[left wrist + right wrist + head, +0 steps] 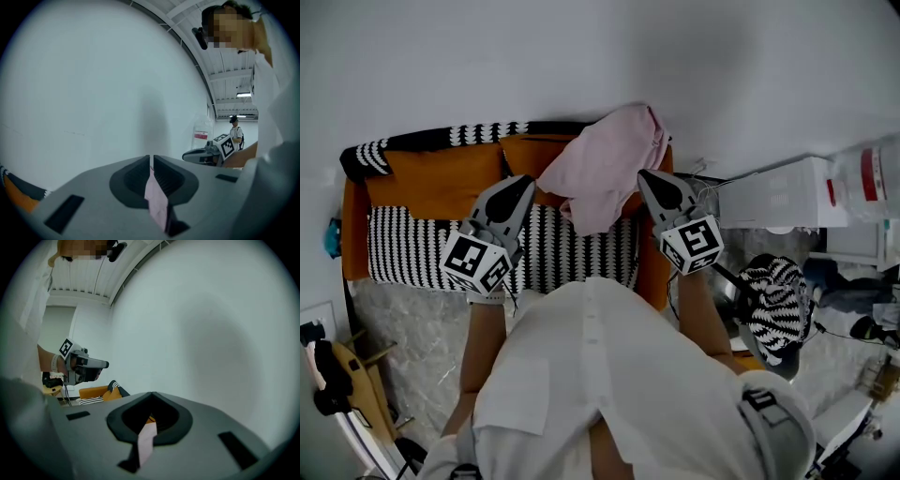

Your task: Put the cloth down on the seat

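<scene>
White wall [581, 56], orange seat [431, 187] against it, pink cloth [605, 169] held up over the backrest.
The cloth hangs clear of the striped cushion [403, 248], stretched between the tongs. The left gripper [526, 180] and right gripper [644, 176] each have their jaws pinched tight on an edge of it.

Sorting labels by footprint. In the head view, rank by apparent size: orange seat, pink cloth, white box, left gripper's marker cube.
1. orange seat
2. pink cloth, but it is held nearer the camera, so its lead over the box is unsure
3. white box
4. left gripper's marker cube
</scene>
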Action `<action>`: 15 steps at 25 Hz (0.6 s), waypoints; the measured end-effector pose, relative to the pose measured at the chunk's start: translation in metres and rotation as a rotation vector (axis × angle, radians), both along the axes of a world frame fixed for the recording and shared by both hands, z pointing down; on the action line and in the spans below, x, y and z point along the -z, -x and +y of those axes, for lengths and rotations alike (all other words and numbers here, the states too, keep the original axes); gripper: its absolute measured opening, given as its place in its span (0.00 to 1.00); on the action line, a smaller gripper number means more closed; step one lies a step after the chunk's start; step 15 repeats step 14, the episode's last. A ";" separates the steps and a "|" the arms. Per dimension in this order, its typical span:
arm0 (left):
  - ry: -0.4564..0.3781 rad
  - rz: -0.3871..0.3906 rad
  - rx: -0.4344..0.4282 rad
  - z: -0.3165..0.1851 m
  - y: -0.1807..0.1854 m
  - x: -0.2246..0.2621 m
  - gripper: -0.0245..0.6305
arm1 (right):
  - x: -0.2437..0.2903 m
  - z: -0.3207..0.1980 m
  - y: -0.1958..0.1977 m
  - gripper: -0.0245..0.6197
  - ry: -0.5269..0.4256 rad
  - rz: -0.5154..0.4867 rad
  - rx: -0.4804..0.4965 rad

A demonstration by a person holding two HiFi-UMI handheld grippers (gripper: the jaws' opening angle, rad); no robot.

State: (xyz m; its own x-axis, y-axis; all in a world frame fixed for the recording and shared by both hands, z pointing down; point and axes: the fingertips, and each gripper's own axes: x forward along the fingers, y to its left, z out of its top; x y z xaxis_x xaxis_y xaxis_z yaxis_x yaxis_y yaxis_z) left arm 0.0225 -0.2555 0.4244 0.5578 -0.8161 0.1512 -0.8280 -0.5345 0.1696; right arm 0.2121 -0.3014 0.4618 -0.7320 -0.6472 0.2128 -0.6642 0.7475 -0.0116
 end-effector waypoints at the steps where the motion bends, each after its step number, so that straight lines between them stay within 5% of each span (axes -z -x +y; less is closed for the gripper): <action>1: 0.002 0.000 -0.001 0.000 -0.001 0.000 0.10 | -0.001 0.000 0.001 0.05 0.002 0.002 0.004; 15: 0.021 -0.005 -0.009 0.000 -0.002 -0.008 0.10 | -0.009 0.001 0.005 0.05 0.018 0.007 0.020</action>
